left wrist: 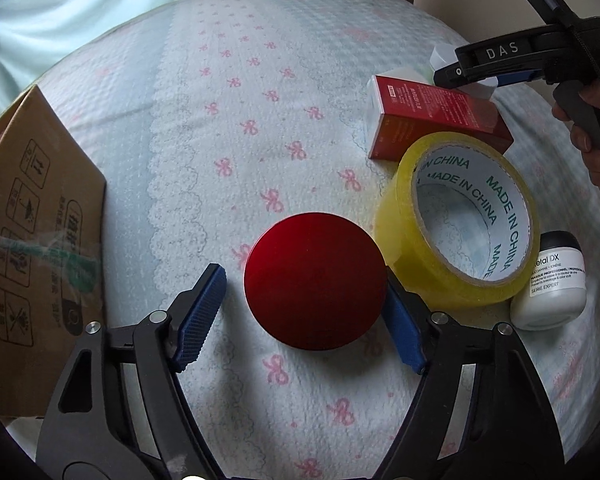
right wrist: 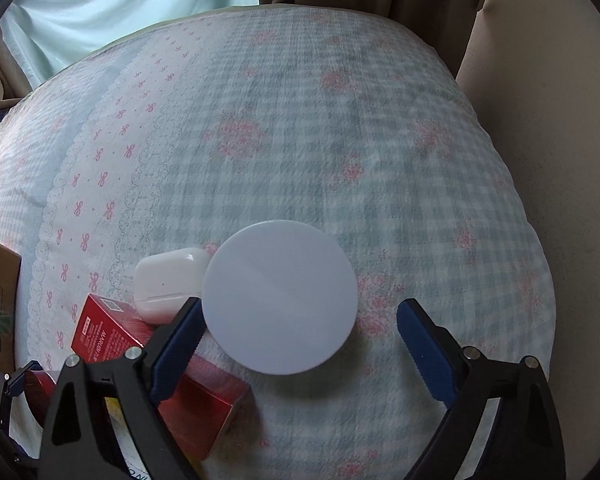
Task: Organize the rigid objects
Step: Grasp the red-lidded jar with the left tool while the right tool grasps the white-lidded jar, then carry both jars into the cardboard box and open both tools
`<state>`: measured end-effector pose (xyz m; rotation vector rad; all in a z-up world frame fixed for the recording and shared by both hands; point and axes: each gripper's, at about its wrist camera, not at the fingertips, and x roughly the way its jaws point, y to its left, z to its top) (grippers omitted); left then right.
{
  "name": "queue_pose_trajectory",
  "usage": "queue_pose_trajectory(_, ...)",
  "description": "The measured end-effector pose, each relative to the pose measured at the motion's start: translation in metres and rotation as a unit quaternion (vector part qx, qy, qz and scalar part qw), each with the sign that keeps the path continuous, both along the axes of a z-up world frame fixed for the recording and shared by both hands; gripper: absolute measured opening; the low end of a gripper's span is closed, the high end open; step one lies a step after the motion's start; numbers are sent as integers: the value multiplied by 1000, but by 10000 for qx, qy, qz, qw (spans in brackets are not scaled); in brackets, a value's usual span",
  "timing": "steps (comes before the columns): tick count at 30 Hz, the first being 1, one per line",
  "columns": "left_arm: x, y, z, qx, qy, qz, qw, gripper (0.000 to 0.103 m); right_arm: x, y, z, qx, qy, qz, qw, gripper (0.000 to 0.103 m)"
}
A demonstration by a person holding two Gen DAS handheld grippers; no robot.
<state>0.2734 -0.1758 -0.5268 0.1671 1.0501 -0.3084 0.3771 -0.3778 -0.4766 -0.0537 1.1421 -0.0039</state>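
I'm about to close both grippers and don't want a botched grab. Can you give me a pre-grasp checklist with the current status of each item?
1. Left gripper open: ok.
2. Red round lid sits between its jaws: ok.
3. Clearance on the tape roll side: not ok; the right finger is squeezed against the roll.
4. Right gripper open: ok.
5. White disc centred between its jaws: not ok; it sits towards the left finger.
6. Red box clear of that finger: cannot tell.
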Motion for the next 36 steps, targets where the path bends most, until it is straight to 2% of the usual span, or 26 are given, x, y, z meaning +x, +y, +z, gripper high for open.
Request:
queue_pose_trajectory(1, 1, 0, 0, -6, -8, -17, 10000, 72, 2, 0, -2, 14, 24, 25, 10000, 85)
queue_pose_trajectory(3, 4, 0, 0, -78, -5, -49, 10000, 59, 5, 1, -4, 90, 22, 52, 9999, 80)
queue_pose_trajectory(5, 4, -1, 1, -172, -15, -101, 9998, 54, 7, 1, -5, 286, 40, 113, 9995, 67)
queue_pose_trajectory(6, 3, -2, 2, -194, -26, -140, 9997, 51, 8, 2, -5, 248, 34, 109, 9996, 67)
queue_pose_trajectory(18, 2, -3, 4, -176, -3, -199, 9996, 51, 5, 6, 0, 101, 26, 145, 9998, 66)
queue_pose_trajectory(24, -7, 0, 18, -180, -63, -219, 9996, 51, -10, 9, 19, 94, -67, 132, 9998, 66)
queue_pose_trajectory(30, -22, 5, 61, -280, -225, -209, 9991, 51, -37, 13, 63, 145, -248, 33, 9996, 66)
queue_pose_trajectory(36, -41, 18, 143, -460, -505, -65, 9976, 51, -78, 23, 138, 169, -436, -36, 9989, 66)
